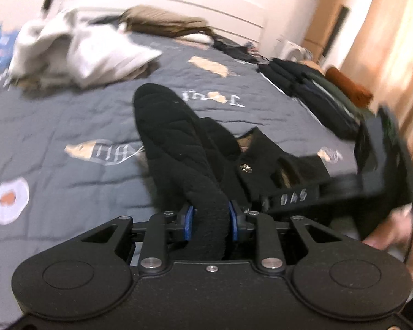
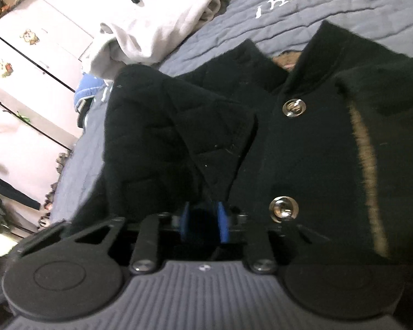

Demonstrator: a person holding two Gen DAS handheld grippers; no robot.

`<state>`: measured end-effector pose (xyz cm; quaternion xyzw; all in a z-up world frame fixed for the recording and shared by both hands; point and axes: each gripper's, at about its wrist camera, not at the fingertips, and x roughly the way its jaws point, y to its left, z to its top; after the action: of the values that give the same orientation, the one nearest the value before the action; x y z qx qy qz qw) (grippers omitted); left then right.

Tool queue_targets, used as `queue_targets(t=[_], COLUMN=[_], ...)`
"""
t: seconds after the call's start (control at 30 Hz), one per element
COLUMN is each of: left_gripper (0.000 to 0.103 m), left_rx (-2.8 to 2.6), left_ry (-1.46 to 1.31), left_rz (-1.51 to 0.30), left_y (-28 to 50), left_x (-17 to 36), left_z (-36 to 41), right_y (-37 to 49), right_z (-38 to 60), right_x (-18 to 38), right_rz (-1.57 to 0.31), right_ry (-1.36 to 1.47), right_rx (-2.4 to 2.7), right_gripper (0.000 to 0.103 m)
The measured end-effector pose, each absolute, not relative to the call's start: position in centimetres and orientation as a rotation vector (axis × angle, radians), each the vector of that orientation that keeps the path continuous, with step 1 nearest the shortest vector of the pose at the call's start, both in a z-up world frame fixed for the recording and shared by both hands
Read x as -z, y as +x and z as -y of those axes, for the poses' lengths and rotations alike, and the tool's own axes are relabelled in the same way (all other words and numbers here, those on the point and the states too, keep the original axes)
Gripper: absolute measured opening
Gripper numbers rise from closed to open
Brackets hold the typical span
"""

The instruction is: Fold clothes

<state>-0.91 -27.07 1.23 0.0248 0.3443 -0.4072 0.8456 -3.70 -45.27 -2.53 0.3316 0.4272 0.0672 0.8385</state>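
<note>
Grey quilt (image 1: 55,126) | black jacket sleeve (image 1: 168,137) runs away from left tool (image 1: 210,224)

Open grey bedspread (image 1: 55,126) lies to the left of the black jacket (image 1: 173,137), giving free passage there. Farther back-left a heap of white clothes (image 1: 77,49) blocks the way. Along the right edge, a row of folded dark clothes (image 1: 311,88) closes that side, with the right hand-held gripper (image 1: 371,170) just beside the jacket.
</note>
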Motion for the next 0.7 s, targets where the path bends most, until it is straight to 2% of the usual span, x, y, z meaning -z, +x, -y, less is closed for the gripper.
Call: queue_targets(t=[0.07,0.13,0.2,0.3,0.7], left_gripper=[0.025,0.025,0.025,0.025,0.025], left_rx=[0.883,0.901,0.911,0.923,0.953], left_ry=[0.084,0.118,0.15,0.193,0.334], left_rz=[-0.711,-0.694,-0.679,-0.663,-0.604], left_y=[-1.8,-2.6,-3.3,-4.1,-5.9], left_x=[-1.3,-1.4,-1.2,-0.9,-0.1], left_z=[28.1,29.1,29.8,30.6,32.5], right_y=[-4.7,-5.5,-6.0,-6.3,-3.4], right_z=[46.7,48.1,49.0,49.2,44.8], right_x=[1.6,0.5,-0.4,-1.4,-2.2], right_rz=[-0.859,-0.805,-0.758,-0.714,-0.791], right_ry=[0.746,0.787,0.806,0.792,0.497], right_rx=[-0.163,-0.181,-0.2,-0.231,-0.189], right_gripper=[0.032,0.039,0.058,0.067,0.077])
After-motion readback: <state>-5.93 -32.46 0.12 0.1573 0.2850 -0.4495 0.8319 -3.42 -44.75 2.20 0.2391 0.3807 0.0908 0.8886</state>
